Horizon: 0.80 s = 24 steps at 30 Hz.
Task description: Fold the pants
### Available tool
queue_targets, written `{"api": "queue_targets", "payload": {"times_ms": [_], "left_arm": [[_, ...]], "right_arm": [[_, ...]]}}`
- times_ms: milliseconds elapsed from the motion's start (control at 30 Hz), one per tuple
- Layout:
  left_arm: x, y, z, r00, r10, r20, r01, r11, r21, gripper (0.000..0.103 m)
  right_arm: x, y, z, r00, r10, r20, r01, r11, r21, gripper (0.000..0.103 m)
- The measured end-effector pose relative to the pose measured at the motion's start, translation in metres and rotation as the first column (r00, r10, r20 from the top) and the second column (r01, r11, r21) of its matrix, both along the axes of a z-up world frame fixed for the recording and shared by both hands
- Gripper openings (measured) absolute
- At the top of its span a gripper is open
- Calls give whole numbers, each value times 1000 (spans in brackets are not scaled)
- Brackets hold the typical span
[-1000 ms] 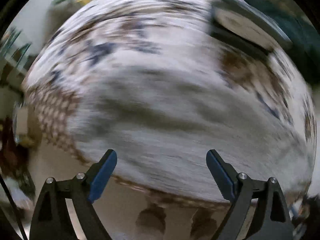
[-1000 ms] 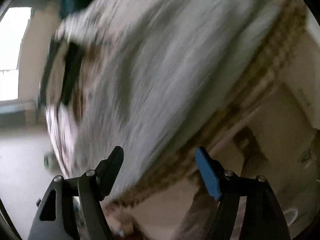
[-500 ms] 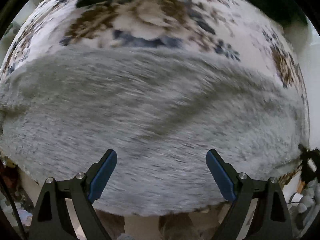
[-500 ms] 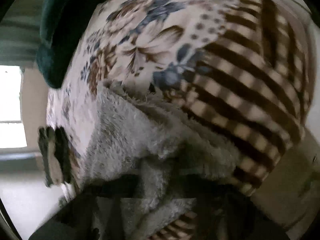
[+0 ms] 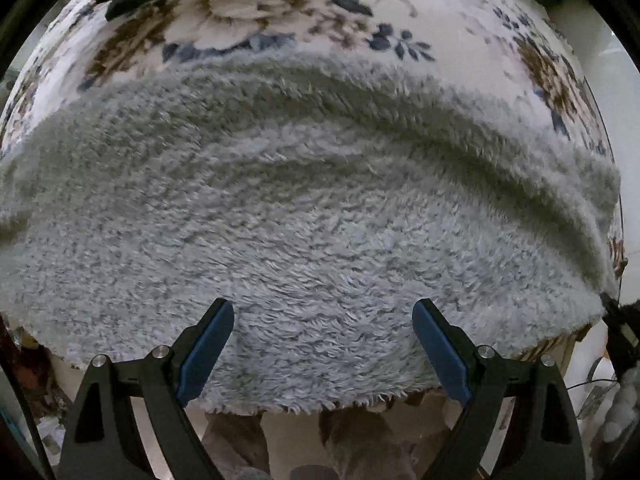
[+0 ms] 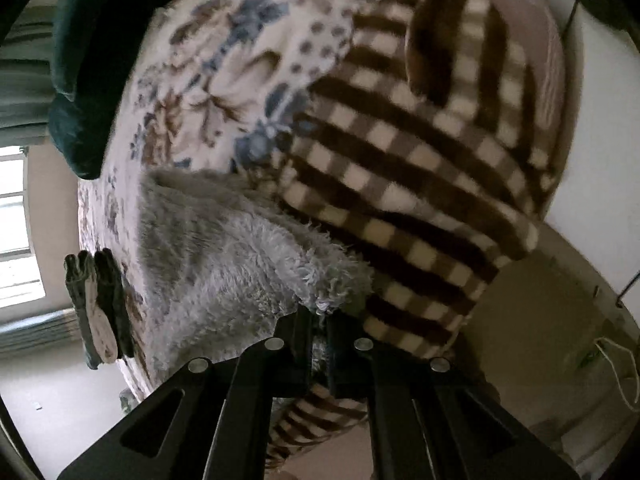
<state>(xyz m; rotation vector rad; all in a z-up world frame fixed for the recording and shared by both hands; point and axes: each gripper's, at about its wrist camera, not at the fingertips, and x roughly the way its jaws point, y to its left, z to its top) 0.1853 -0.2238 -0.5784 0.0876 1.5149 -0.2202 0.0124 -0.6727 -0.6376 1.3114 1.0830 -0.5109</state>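
The fluffy grey pants (image 5: 304, 216) lie spread across a bed with a floral cover (image 5: 280, 8), with long folds running left to right. My left gripper (image 5: 323, 320) is open and empty, hovering just over the pants' near edge. In the right wrist view the pants (image 6: 224, 256) lie bunched at the bed's edge. My right gripper (image 6: 318, 320) is shut on the pants' fluffy edge, which sticks out from between the closed jaws.
A brown-and-cream checked blanket (image 6: 420, 184) covers the bed beside the pants. A dark green pillow (image 6: 92, 76) sits at the far end. A dark folded item (image 6: 98, 308) lies on the bed's left side. The floor (image 5: 296, 436) shows below the bed edge.
Both grippers swung in over the bed. My right gripper went from open to shut on the pants' edge. My left gripper stayed open and settled over the pants.
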Motion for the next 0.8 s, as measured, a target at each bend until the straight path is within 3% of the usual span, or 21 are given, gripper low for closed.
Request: {"api": "queue_targets", "payload": {"times_ms": [100,133,167,200,233,300,333,400,500,567,667,700,733,800], "left_arm": [[-3,1,-2,1000,15,-20,-15,999,-31,91],[-5,0,-1,1000,18,-19,-18,999,-42,91],[-7,-1,-1,1000,15,-19,-16,999,-46,91],[-13,-4,-1,1000,3,-20,-4,998,-55,91],[-17,-7,-3,1000,-6,-21,5,998,-56,91],[-22,-14,-4,999,-20,-29,19,998,-55,91],[-22,-18,-3,999,-22,-29,21,998,-61,91],[-22,-26,1,1000,-27,-13,26,998,-61,91],[-10,-42,9,999,-28,38,30,999,-46,91],[5,-45,7,998,-8,65,12,999,-53,91],[27,-51,1,996,-2,92,6,999,-37,91],[38,-53,-4,996,-5,89,8,999,-34,91],[42,-53,-7,996,-2,89,5,1000,-31,91],[44,-54,-11,997,3,83,-1,1000,-31,91]], "right_arm": [[9,-1,-5,999,29,32,-32,997,72,13],[11,0,0,998,39,48,-42,997,65,18],[11,1,5,997,52,53,-55,997,51,26],[12,3,8,997,71,37,-72,997,40,48],[14,5,9,996,85,6,-85,996,37,54],[16,5,19,987,123,-106,-127,991,-40,54],[21,5,27,982,148,-116,-158,985,-75,54],[35,3,51,973,201,-110,-216,963,-160,55],[81,-4,69,949,310,-47,-313,928,-200,68],[122,-8,64,918,395,-19,-392,900,-191,68],[179,-13,32,870,492,-29,-492,862,-121,68],[195,-12,18,847,529,-43,-531,843,-82,58],[205,-10,10,827,560,-53,-563,824,-69,17],[217,-7,9,795,598,-100,-606,786,-119,16]]}}
